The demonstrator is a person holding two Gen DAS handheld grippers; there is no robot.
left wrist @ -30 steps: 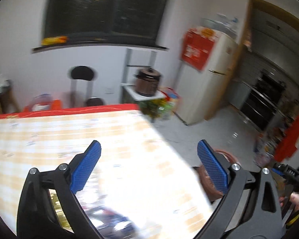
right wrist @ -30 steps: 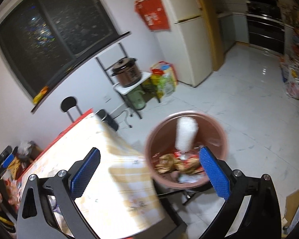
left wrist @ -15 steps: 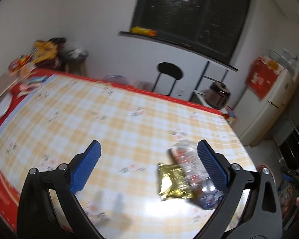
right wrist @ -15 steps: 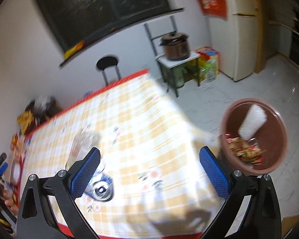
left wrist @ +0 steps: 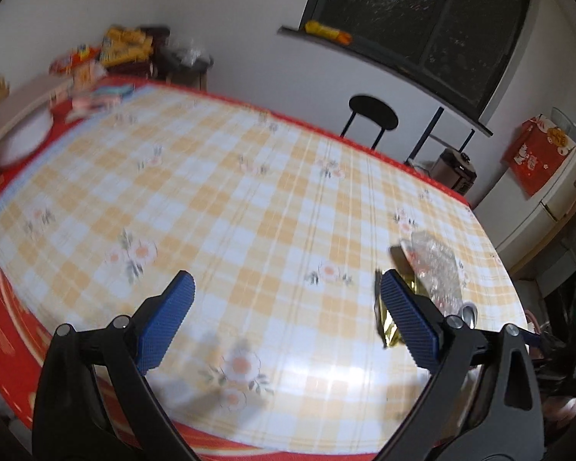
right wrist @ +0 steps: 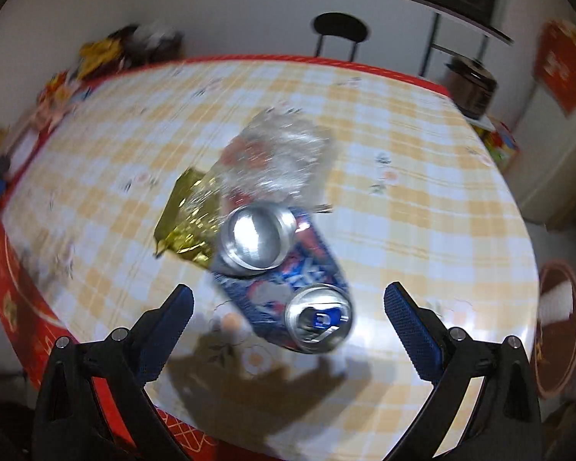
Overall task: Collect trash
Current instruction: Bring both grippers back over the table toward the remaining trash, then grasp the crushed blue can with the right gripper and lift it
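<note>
Right gripper [right wrist: 288, 307] spread wide, empty, held above near edge of table [right wrist: 422, 199]; blue pads either side of a blue drink can [right wrist: 288, 280], not touching it. Can lying on its side, pull-tab end toward the camera. Second can [right wrist: 256, 239] just behind, silver end up, touching the first. Crumpled clear plastic bottle [right wrist: 280, 157] behind the cans, gold wrapper [right wrist: 186, 223] at their left, all bunched together on yellow checked cloth. Brown bin [right wrist: 560, 330] with white object inside, off table edge at right, low. Left gripper [left wrist: 286, 299] also spread wide, empty, over bare cloth; right pad in front of the gold wrapper [left wrist: 389, 326] and bottle [left wrist: 434, 265]; contact not determinable. Stool [left wrist: 372, 115] beyond far table edge, dark window [left wrist: 414, 11] above. Frames motion-blurred.
</note>
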